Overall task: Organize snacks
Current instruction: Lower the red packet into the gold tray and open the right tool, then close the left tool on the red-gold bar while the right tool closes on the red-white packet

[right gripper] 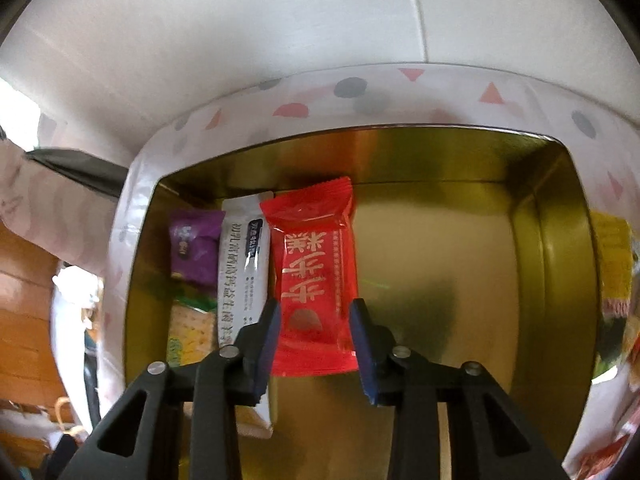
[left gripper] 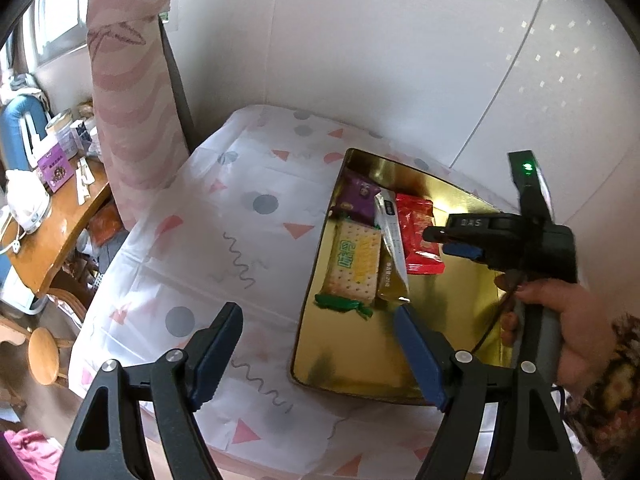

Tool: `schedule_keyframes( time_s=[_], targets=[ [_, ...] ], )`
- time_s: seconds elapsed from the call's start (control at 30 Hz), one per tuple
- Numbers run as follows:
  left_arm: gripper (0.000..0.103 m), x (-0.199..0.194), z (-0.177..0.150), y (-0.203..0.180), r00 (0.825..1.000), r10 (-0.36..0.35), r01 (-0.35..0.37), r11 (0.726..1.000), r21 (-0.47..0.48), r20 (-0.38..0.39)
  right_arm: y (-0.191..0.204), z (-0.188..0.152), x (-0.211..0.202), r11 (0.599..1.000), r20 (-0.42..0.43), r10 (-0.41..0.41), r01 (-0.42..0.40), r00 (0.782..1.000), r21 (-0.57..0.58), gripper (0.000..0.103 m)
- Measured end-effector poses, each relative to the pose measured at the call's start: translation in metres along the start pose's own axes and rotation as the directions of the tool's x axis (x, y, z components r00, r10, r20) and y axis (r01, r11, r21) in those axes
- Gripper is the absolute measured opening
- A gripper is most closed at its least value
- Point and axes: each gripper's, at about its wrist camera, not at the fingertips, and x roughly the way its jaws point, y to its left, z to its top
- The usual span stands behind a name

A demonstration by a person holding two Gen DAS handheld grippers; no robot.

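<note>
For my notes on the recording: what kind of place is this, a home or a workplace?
Most likely a lived-in home room. A patterned tablecloth covers the table where the gold tin of snacks sits, a pink curtain hangs by a window, and a cluttered wooden side table with a wooden stool stands nearby.

Both grippers were black, with triangular cut-outs in their arms, silver round screws at the joints and dark blue pads on the fingers [left gripper: 420, 356]. The right gripper [left gripper: 446, 240] carried a green light at its 12 o'clock end and a thin black cable. A dark floral sleeve [left gripper: 612, 392] covered the wrist.
</note>
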Motion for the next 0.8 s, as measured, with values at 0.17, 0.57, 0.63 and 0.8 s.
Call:
schedule_keyframes(
  time_s=[0.17, 0.57, 0.63, 0.8],
  targets=[
    [0.085, 0.0, 0.006, -0.02, 1.0, -0.008, 0.008, 1.0, 0.02, 0.006, -0.011, -0.013, -0.036, 1.0, 0.042, 0.03, -0.03, 0.999, -0.006, 0.038],
    [0.091, 0.012, 0.006, -0.092, 0.998, -0.064, 0.067, 0.986, 0.153, -0.023, -0.054, -0.035, -0.105, 1.0, 0.152, 0.001, 0.003, 0.988, -0.026, 0.039],
    [0.092, 0.013, 0.004, -0.103, 0.996, -0.079, 0.084, 0.981, 0.172, -0.036, -0.064, -0.041, -0.115, 0.999, 0.175, -0.03, 0.036, 0.984, -0.035, 0.04],
    [0.092, 0.025, -0.006, -0.133, 0.989, -0.117, 0.135, 0.965, 0.227, -0.091, -0.096, -0.06, -0.138, 0.995, 0.184, -0.092, 0.1, 0.979, -0.032, 0.041]
  ],
)
